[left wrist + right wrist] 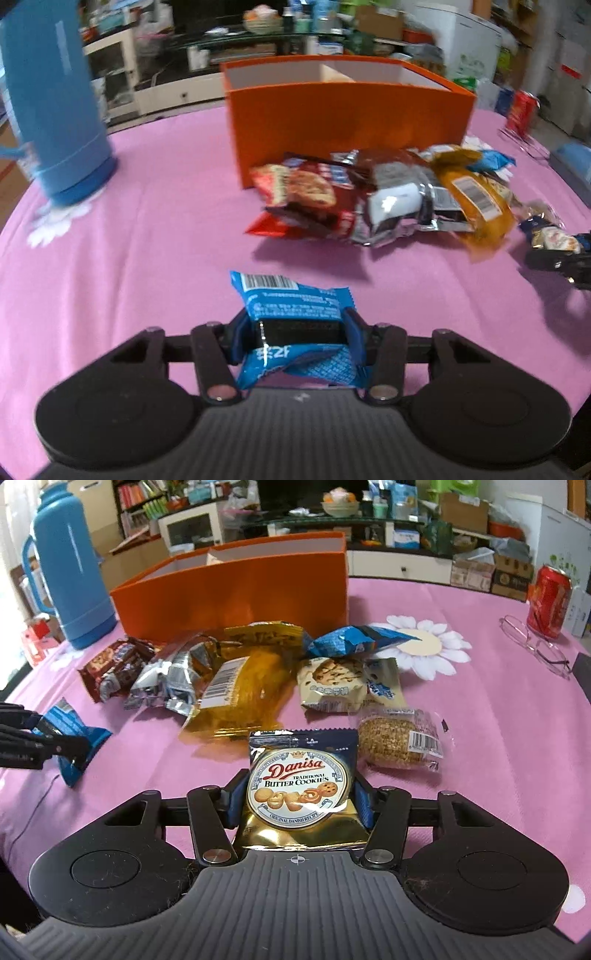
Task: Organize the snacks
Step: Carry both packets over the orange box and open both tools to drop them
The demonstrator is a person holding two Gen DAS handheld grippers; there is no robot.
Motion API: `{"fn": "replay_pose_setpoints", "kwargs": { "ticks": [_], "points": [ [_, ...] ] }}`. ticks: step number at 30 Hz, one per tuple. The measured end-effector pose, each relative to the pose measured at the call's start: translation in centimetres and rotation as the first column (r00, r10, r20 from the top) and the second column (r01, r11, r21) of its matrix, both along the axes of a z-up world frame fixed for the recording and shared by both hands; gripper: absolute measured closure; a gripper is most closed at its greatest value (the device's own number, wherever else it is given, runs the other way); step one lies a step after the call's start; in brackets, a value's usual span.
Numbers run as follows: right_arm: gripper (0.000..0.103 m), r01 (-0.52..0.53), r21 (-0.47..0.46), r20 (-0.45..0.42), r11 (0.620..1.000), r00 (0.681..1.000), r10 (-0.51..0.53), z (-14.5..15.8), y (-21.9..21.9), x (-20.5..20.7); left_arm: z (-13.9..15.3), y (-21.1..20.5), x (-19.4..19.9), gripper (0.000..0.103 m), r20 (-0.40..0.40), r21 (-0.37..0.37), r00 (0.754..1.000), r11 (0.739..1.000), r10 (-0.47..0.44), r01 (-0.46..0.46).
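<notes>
Open desk [147, 240]: bare pink cloth from the near edge to the snack pile.
Barrier: snack pile [229, 675] spreads just before the orange box [240, 590].
Left flank: blue flask [74, 572] upright beside box.
Right flank: red can [548, 602], glasses [535, 646].

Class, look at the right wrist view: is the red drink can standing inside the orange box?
No: the red can stands on the pink tablecloth, far right of the orange box.

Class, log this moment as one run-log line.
left gripper: shut on blue packet | right gripper: shut on Danisa cookie pack | orange box: behind snack pile
</notes>
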State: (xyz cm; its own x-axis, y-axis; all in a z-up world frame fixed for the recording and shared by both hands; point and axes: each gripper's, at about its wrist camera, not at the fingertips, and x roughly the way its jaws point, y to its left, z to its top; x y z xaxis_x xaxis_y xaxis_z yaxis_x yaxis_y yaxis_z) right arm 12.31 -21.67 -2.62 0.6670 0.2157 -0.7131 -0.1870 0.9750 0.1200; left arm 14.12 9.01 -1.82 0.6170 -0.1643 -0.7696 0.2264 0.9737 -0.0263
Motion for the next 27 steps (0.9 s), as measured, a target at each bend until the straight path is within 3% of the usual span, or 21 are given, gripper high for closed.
{"fn": "replay_pose_setpoints", "kwargs": {
  "ticks": [2, 5, 9, 13, 16, 22, 23, 25, 27],
  "points": [
    [0.063, -0.001, 0.027, 0.034, 1.0, 0.999, 0.0, 1.0, -0.3, -0.6, 0.8, 0.7, -0.6, 0.053, 0.001, -0.045, 1.0, 0.999, 0.018, -0.018],
    [0.063, 0.008, 0.092, 0.093, 0.996, 0.996, -0.016, 3.1, -0.9, -1.7, 3.3, 0.8, -1.5, 0.053, 0.065, -0.099, 0.998, 0.995, 0.021, -0.014],
    [0.063, -0.009, 0.128, 0.171, 0.992, 0.985, -0.013, 6.3, -0.7, -1.1, 7.1, 0.4, 0.7, 0.053, 0.124, -0.182, 0.992, 0.983, 0.023, 0.0],
    [0.063, -0.017, 0.135, 0.27, 0.991, 0.963, -0.02, 9.9, -0.1, 3.0, 10.1, -1.4, 5.3, 0.053, 0.207, -0.195, 0.977, 0.981, 0.053, -0.012],
    [0.063, -0.018, 0.147, 0.326, 0.989, 0.945, -0.032, 11.7, 0.6, 8.3, 10.7, -3.0, 10.1, 0.053, 0.209, -0.247, 0.975, 0.969, 0.079, -0.025],
    [0.059, 0.002, 0.14, 0.345, 0.99, 0.937, -0.051, 10.2, 2.4, 17.5, 8.8, -6.1, 19.0, 0.053, 0.163, -0.293, 0.98, 0.954, 0.111, -0.059],
    [0.056, 0.02, 0.145, 0.33, 0.989, 0.942, -0.067, 9.5, 2.4, 18.7, 8.4, -6.3, 20.1, 0.051, 0.15, -0.317, 0.982, 0.947, 0.113, -0.06],
    [0.052, 0.034, 0.181, 0.293, 0.983, 0.952, -0.087, 8.3, 2.0, 20.4, 7.8, -6.7, 21.8, 0.035, 0.134, -0.352, 0.982, 0.933, 0.135, -0.08],
    [0.046, 0.055, 0.209, 0.277, 0.976, 0.954, -0.113, 7.5, 1.2, 21.0, 7.7, -6.6, 22.1, 0.032, 0.122, -0.393, 0.98, 0.915, 0.155, -0.096]
  ]
}}
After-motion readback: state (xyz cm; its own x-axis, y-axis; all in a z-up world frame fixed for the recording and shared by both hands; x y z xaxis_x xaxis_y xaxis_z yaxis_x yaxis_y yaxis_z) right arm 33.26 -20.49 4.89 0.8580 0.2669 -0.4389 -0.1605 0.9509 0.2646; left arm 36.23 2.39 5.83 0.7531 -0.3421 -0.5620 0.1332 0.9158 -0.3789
